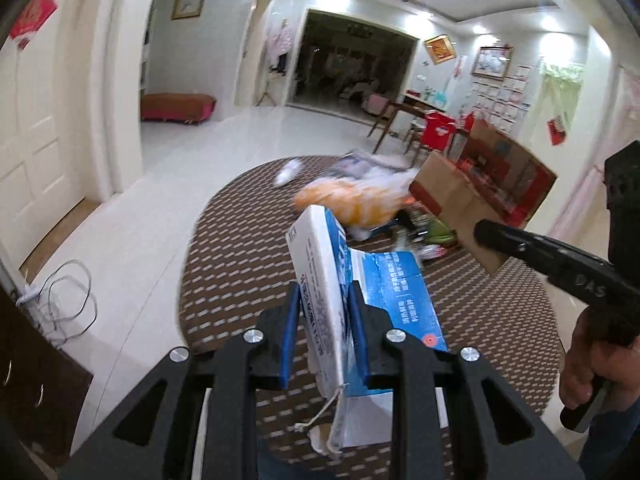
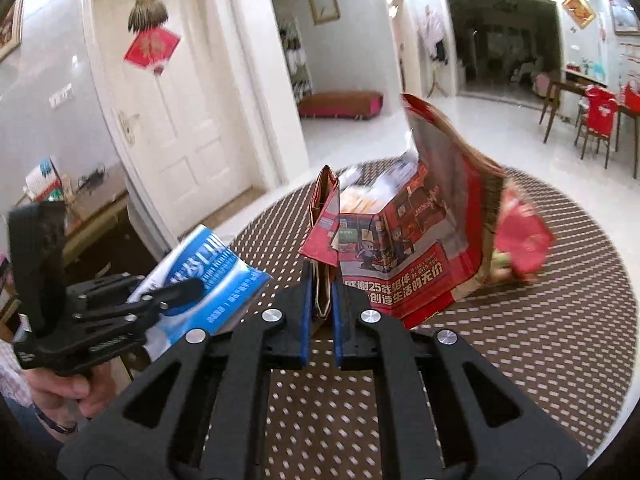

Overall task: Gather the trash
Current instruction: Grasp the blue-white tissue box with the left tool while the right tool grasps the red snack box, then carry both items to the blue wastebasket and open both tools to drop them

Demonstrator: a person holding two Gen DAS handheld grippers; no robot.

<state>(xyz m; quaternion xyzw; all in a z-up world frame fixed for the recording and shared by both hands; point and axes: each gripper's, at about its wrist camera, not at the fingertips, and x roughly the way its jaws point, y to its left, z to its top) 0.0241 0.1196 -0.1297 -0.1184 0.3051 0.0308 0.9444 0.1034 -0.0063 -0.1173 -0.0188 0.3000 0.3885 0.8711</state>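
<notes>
The left gripper [image 1: 325, 312] clamps a flattened box [image 1: 320, 264], which stands on edge above the round mat [image 1: 240, 240]; to its right, the right gripper [image 2: 321, 312] pinches the rim of a paper bag [image 2: 420, 240], whose base touches the mat; behind the bag lies loose trash [image 1: 352, 200], perhaps wrappers; a table and chairs [image 2: 592, 120] stand far right, behind the mat.
</notes>
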